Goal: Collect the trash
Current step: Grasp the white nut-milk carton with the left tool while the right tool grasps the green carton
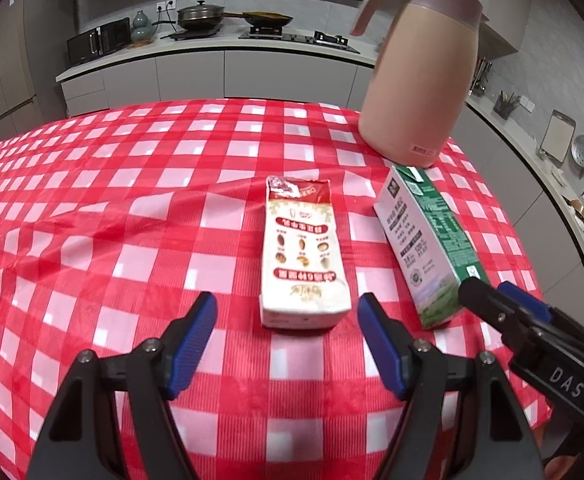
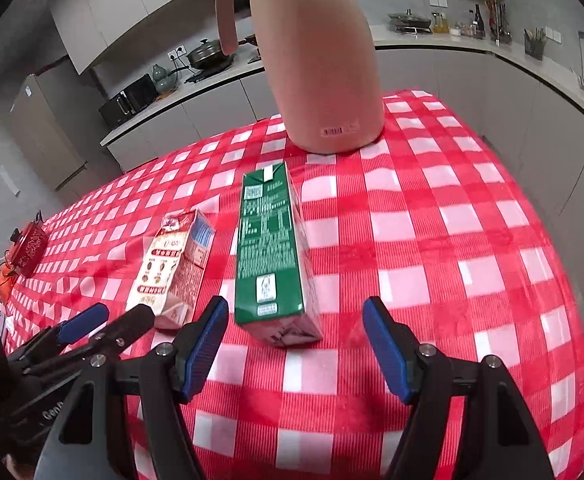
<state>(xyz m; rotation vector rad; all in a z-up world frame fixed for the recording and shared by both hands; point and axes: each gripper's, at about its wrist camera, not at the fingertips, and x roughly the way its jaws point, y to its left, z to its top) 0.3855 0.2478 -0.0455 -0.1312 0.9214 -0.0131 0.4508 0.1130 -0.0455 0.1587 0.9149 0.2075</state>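
Trash on the table consists of two drink cartons lying flat on the red-and-white checked tablecloth [image 1: 132, 216]: a white-and-red carton [image 1: 303, 256] to the left and a green-and-white carton [image 1: 431, 248] to its right, near each other but apart. Both lie on their long sides. The white-and-red carton runs near to far, its torn top at the far end and its base toward the cameras. The green-and-white carton runs the same way but slightly angled, its folded top pointing toward the beige thermos jug [image 1: 419, 80], which stands upright just beyond it, close to that top; whether they touch cannot be told. The left gripper [image 1: 288, 344] hangs just short of the white-and-red carton's near end, jaws apart and empty, the carton's base sitting ahead of the gap. The right gripper [image 2: 295, 348] stands likewise before the green-and-white carton [image 2: 272, 256], jaws apart, nothing between the pads. Judged step: approach, one gripper lined up on each carton, no grasp yet made. The next move calls for each gripper to advance and lower so the pads straddle the carton's narrow width, then close across it. The right side must keep clear of the jug. No bin or bag for the trash is in view.
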